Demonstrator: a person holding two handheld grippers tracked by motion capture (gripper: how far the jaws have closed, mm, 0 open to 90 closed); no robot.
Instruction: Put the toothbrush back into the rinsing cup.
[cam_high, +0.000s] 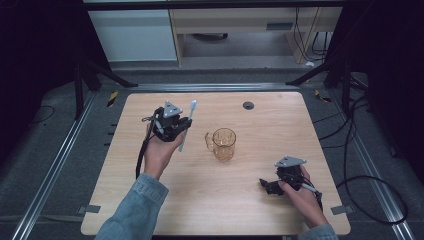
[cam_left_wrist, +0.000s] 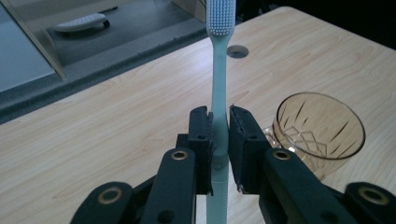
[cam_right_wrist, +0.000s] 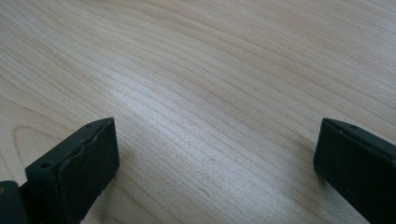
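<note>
**Observer 1:** Pale mint plastic toothbrush (cam_left_wrist: 218, 93) with a white bristle head, clamped mid-handle by the left gripper (cam_left_wrist: 218, 140). Both pads press flat on the handle; bristles up, tail hanging below the jaws. In the high view the toothbrush (cam_high: 187, 125) stands tilted above the light wooden table (cam_high: 250, 210), just left of the amber cut-glass mug (cam_high: 223, 144).

**Observer 2:** Right gripper (cam_high: 274, 186)?

**Observer 1:** Resting low near the table's right front, well apart from the mug. Its jaws stand wide with nothing between them, bare wood grain beyond (cam_right_wrist: 210, 93).

**Observer 2:** Risks, if the brush is bound for the mug?

**Observer 1:** 3 noted, all judgement. 1: the handle is slim and smooth, gripped on a narrow band, so it could pivot between the pads if the tail strikes the rim (cam_left_wrist: 322, 100). 2: the mug looks light, stands free, and nothing steadies it. A sideways knock from the tail or a jaw could slide or tip it; the handle side (cam_high: 208, 141) faces the left hand, so that is the likely contact. 3: release too high and the brush may bounce out or lever the mug over, since most of its length would stand above the rim.

**Observer 2:** Mitigation?

**Observer 1:** Centre the tail over the opening, descend straight, release low.
</note>
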